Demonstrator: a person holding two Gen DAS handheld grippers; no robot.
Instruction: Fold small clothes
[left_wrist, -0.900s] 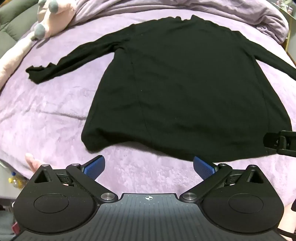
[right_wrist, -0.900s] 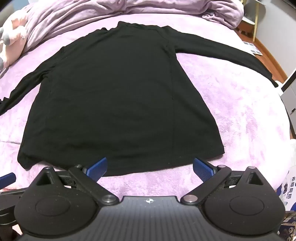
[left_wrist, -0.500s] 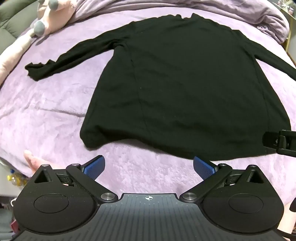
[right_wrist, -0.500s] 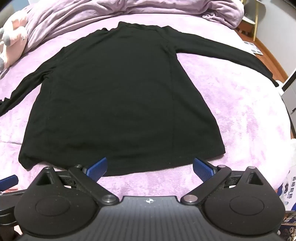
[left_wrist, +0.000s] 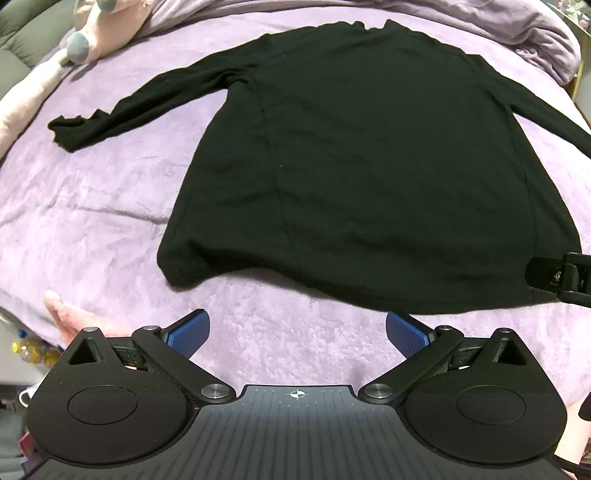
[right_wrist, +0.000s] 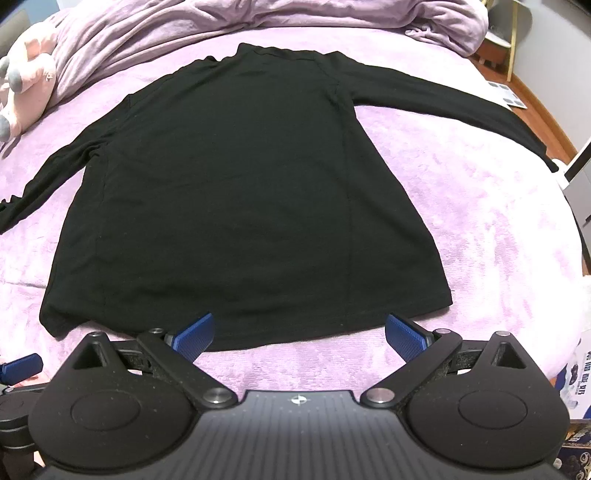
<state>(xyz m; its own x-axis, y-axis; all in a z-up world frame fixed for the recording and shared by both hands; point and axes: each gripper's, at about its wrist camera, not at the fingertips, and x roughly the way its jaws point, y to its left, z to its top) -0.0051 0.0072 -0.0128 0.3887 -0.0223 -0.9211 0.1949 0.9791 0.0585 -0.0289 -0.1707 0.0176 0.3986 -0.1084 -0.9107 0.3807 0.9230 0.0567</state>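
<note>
A black long-sleeved top (left_wrist: 362, 162) (right_wrist: 243, 192) lies flat on a purple blanket (left_wrist: 92, 221), hem toward me, both sleeves spread out sideways. My left gripper (left_wrist: 297, 332) hovers just short of the hem, blue pads wide apart with only blanket between them. Over the hem's right part my right gripper (right_wrist: 298, 334) is open too, its left pad above the cloth edge and nothing pinched. The right gripper's body (left_wrist: 557, 277) shows at the left wrist view's right edge; a left fingertip (right_wrist: 20, 365) shows at the right wrist view's lower left.
A pink plush toy (left_wrist: 99, 26) (right_wrist: 26, 85) lies at the far left. A bunched purple duvet (right_wrist: 258, 14) runs along the back. The bed's edge drops off at right toward a wooden floor (right_wrist: 546, 110) and a box (right_wrist: 580, 373).
Both grippers have crept slightly forward and lower toward the hem, so the top looks a little larger and nearer. The jaws stay wide apart and the cloth has not moved.
</note>
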